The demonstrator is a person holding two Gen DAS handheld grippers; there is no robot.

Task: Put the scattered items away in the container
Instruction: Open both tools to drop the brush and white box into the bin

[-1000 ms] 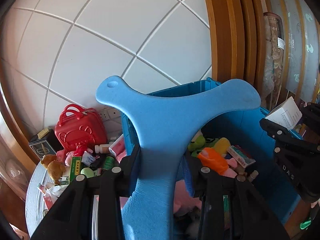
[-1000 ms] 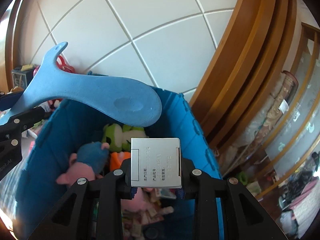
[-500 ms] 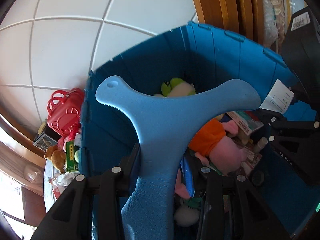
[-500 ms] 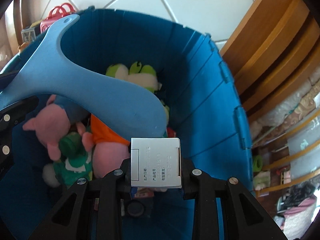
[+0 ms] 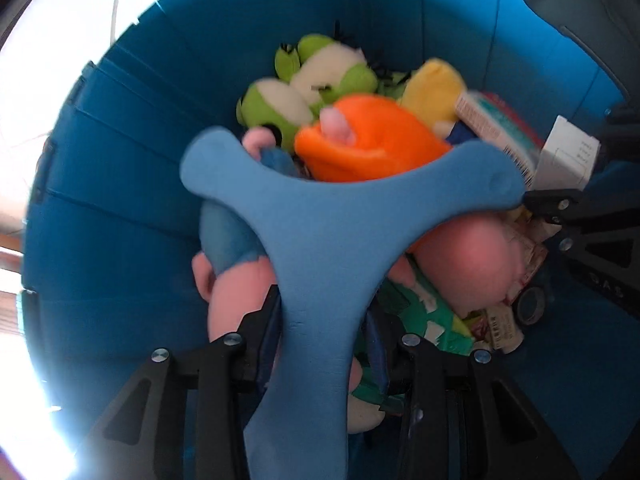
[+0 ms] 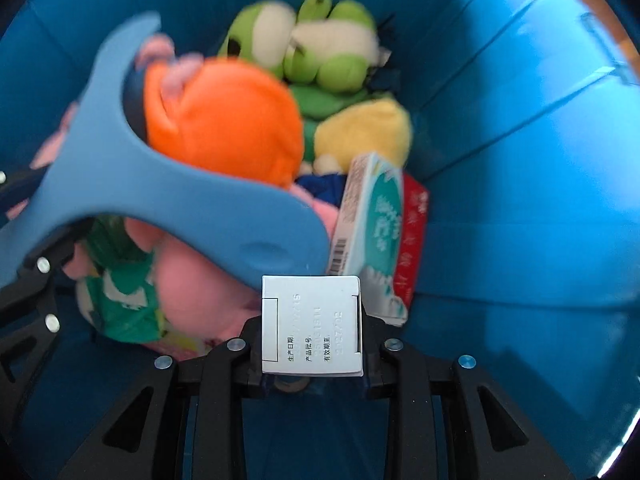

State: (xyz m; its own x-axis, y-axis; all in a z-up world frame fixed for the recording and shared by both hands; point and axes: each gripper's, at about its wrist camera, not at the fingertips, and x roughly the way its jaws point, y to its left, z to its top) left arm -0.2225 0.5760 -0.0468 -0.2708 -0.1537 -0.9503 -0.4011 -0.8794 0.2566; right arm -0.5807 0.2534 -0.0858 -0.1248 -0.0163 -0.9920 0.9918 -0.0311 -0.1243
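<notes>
Both grippers are down inside the blue container, whose wall also shows in the right wrist view. My left gripper is shut on a blue three-armed foam piece, held just above the toys. The foam piece also shows in the right wrist view. My right gripper is shut on a small white box with printed text. The white box also shows at the right of the left wrist view.
The container holds an orange plush, a green frog plush, a yellow plush, a pink plush, a green-and-white carton and a red packet. The walls close in on all sides.
Both grippers have gone down from above the rim deep into the container. The toys are now much closer. Both still hold their items.
</notes>
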